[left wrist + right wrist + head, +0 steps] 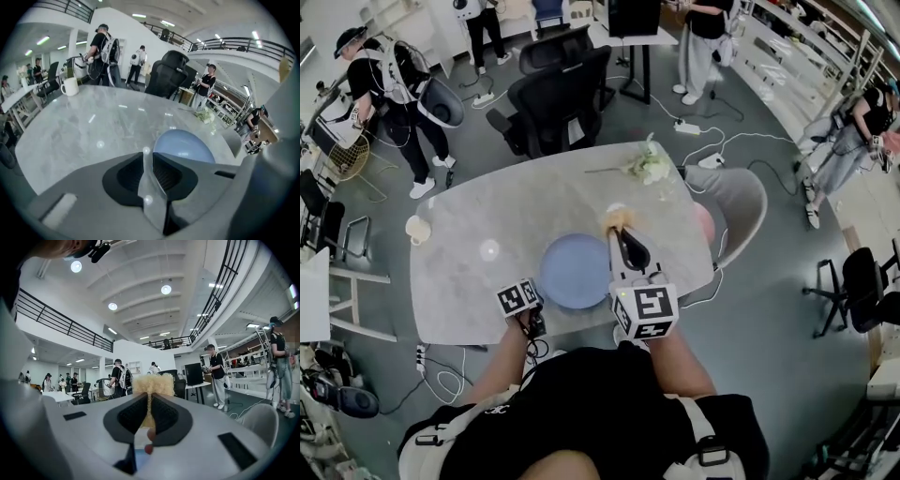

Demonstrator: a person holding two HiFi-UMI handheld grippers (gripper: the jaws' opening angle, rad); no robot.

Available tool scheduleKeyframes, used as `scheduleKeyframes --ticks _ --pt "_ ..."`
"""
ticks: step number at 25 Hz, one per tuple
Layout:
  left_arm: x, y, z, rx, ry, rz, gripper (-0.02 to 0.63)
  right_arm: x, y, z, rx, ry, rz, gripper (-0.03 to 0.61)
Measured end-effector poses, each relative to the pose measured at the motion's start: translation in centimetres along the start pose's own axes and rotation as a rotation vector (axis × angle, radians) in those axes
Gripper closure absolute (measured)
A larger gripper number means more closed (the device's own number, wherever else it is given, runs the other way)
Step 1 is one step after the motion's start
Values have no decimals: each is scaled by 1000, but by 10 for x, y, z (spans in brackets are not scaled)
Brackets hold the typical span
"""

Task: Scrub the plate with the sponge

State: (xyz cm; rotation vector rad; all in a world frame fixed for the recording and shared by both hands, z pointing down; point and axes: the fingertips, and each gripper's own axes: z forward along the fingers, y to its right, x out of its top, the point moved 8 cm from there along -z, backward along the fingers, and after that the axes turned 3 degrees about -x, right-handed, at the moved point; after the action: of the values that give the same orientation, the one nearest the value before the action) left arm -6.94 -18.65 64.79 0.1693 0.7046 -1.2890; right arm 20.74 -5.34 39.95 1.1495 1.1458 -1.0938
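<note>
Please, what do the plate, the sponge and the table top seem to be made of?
Plate: probably glazed ceramic or melamine; it is smooth, evenly pale blue, with a faint sheen.
Sponge: a soft, fibrous, yellowish material, judging by its fuzzy, frayed outline.
Table top: looks like polished marble or a marble-print laminate, with grey veins and lamp reflections.

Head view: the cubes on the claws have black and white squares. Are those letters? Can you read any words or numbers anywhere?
No words, numbers or brands can be read in any view.
Right cube: black and white squares, a code pattern, not letters.
Left cube: the same kind of pattern.
Plate, mug, sponge: plain, no print.
People's clothes: too small to tell.
</note>
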Motion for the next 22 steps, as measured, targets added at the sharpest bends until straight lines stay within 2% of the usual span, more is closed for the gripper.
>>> scheduleKeyframes --ticks 4,8,13,15,17,22 --pt "47 4 -61 33 250 51 552 4 -16 16 53 25 23 557" --pt "91 13 -121 -10 474 103 556 1 -35 35 101 47 34 557" --pt "120 31 -194 38 698 261 607 -2 -55 46 149 65 29 557" --pt "122 39 -210 42 749 314 608 -2 -60 49 160 70 20 557" --pt "122 43 -218 35 773 331 609 -4 -65 52 176 66 4 557" --pt "115 47 -215 20 758 345 609 -7 -72 55 208 60 -3 557"
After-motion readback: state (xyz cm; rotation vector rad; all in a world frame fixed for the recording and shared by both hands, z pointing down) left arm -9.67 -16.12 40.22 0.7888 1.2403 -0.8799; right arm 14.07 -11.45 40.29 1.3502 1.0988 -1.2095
